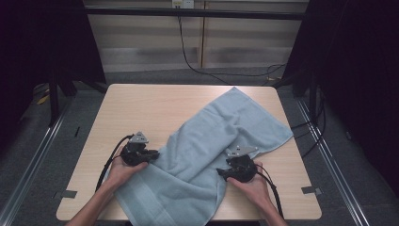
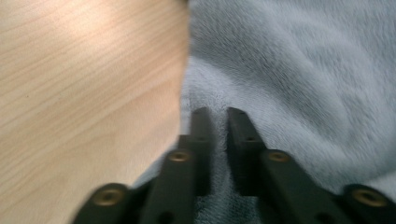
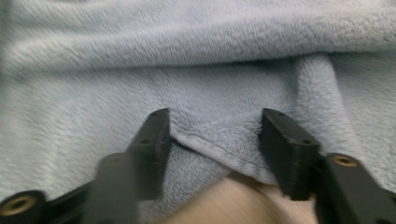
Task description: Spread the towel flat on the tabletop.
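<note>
The desk carries a pale blue towel, lying rumpled on a slant from the far right corner to the near edge, where it hangs over a little. It looks soft, limp and light, so it should sag and bunch wherever it is unsupported; a hemmed edge or corner gives the surest hold. The left gripper sits at the towel's left edge, fingers narrowed onto a pinch of cloth. The right gripper stands at the right edge, fingers wide, a folded hem between them but not pressed
</note>
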